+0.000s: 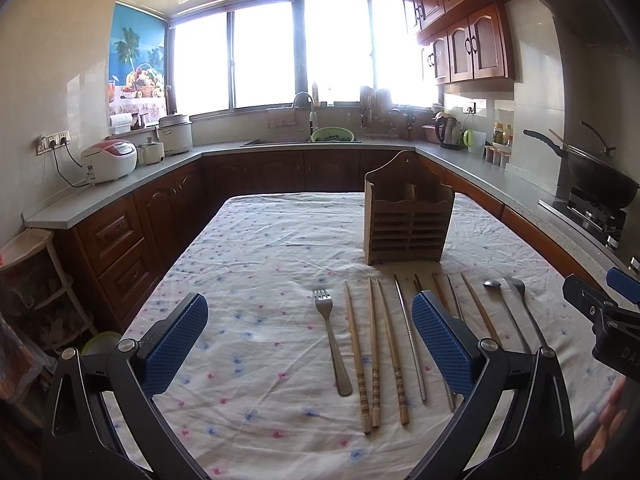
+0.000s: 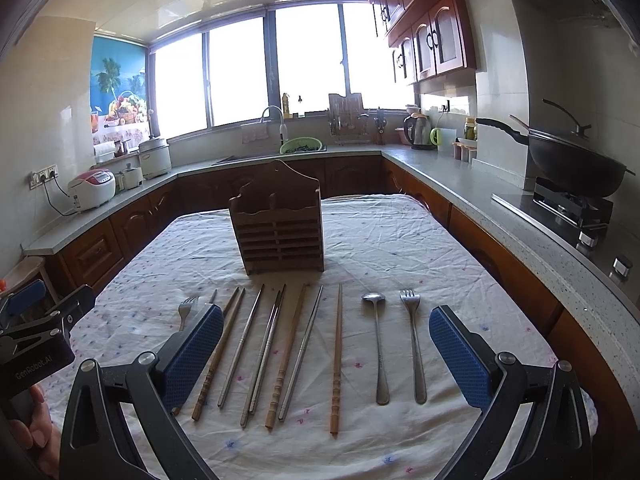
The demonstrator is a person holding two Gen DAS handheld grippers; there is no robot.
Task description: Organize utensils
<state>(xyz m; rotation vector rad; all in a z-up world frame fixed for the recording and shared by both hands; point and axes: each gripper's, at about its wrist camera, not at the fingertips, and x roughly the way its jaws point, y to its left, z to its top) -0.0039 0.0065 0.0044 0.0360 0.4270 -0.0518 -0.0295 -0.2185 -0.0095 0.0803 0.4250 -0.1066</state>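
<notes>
Two low wrist views facing the window, perhaps level, sharing the holder (image 1: pixel 408 216).

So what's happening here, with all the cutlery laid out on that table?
A person holds a hand-held gripper in each hand, and both the left one and the right one hover open and empty. Forks, a spoon and wooden and metal chopsticks lie in a row on the tablecloth. The wooden holder behind them looks empty.

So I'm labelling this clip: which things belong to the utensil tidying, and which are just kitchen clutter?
Job: wooden holder, chopsticks, spoon, two forks.
Clutter: rice cooker, kettle, wok, green bowl.
</notes>
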